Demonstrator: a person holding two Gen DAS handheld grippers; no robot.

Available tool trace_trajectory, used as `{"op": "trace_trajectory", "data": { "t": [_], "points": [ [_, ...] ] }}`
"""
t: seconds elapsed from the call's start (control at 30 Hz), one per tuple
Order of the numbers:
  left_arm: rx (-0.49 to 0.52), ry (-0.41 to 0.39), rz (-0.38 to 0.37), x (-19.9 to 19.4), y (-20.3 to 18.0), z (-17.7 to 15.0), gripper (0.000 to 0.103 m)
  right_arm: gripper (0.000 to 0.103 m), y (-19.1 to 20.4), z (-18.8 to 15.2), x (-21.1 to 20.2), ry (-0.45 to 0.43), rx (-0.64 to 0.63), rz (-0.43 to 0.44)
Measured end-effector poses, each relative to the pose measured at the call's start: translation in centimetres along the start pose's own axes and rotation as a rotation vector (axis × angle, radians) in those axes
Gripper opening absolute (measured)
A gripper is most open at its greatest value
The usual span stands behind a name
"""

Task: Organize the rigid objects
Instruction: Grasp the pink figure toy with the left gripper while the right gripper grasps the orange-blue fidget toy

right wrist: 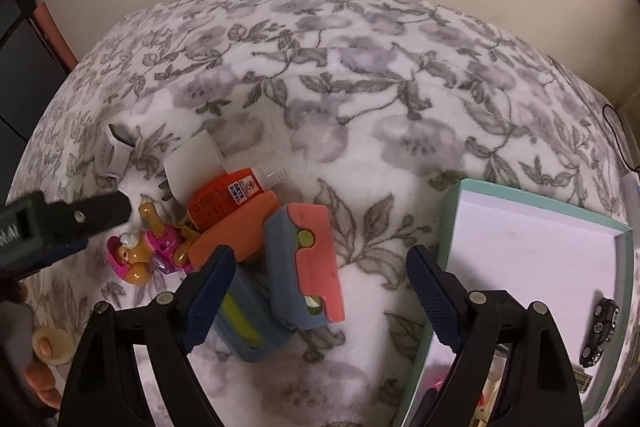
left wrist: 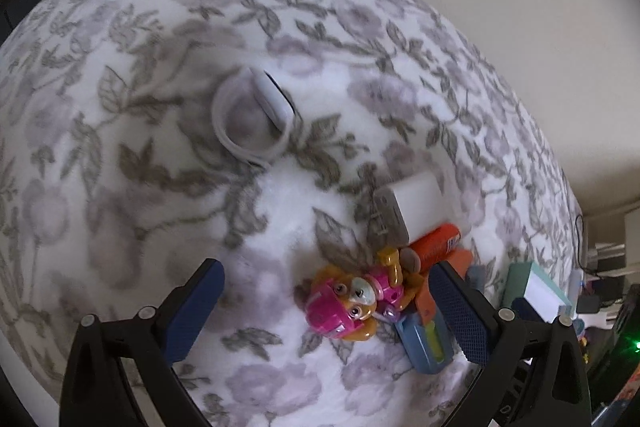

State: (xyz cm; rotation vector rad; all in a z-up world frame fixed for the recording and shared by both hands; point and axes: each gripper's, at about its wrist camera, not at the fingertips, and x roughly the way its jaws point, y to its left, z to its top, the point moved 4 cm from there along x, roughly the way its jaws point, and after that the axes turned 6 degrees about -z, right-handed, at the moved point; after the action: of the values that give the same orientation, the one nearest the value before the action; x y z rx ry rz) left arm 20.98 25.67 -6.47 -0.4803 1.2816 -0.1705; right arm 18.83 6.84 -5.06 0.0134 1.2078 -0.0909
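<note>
A small toy pup figure (left wrist: 352,301) in a pink helmet is lying on its back on a floral fleece blanket (left wrist: 160,107), and everything else is placed around it. The left gripper (left wrist: 332,311) is hovering over the figure with its blue-padded jaws spread wide, one on each side, gripping nothing. Touching the figure's far side is an orange tube (left wrist: 434,241), and just beyond that a white charger plug (left wrist: 408,203); beside the figure are lying grey-blue and coral toy blocks (right wrist: 306,259). Farther off from the figure is sitting a white smartwatch (left wrist: 256,115). Well away on the opposite side, a mint-rimmed white box (right wrist: 448,227) is holding a small black toy car (right wrist: 602,327). The right gripper (right wrist: 320,291) is waiting above the blocks, also wide open and empty. The figure appears to be the piece being picked; next, the left jaws would need to lower and close on it before carrying it to the box.
</note>
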Motion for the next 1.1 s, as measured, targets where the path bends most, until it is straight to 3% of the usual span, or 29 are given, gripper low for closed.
{"op": "trace_trajectory", "data": {
  "t": [0.23, 0.37, 0.43, 0.57, 0.73, 1.1],
  "points": [
    [0.023, 0.044, -0.005, 1.6, -1.1, -0.7, 0.101, 0.088, -1.2, 0.3, 1.2, 0.035, 0.045, 0.016],
    [0.025, 0.064, -0.003, 2.3, -1.4, -1.1, 0.089, 0.087, -1.5, 0.3, 1.3, 0.033, 0.075, 0.043],
    [0.027, 0.064, 0.002, 2.3, -1.5, -1.2, 0.089, 0.082, -1.5, 0.3, 1.3, 0.029, 0.080, 0.042],
    [0.032, 0.061, 0.009, 2.3, -1.6, -1.3, 0.078, 0.069, -1.4, 0.1, 1.5, 0.037, 0.093, 0.074],
    [0.036, 0.057, 0.005, 2.4, -1.9, -1.4, 0.065, 0.064, -1.3, 0.0, 1.8, 0.043, 0.111, 0.095],
    [0.077, 0.063, 0.016, 2.5, -2.4, -1.5, 0.064, 0.046, -0.5, -0.8, 2.3, 0.069, 0.081, 0.097]
  ]
}}
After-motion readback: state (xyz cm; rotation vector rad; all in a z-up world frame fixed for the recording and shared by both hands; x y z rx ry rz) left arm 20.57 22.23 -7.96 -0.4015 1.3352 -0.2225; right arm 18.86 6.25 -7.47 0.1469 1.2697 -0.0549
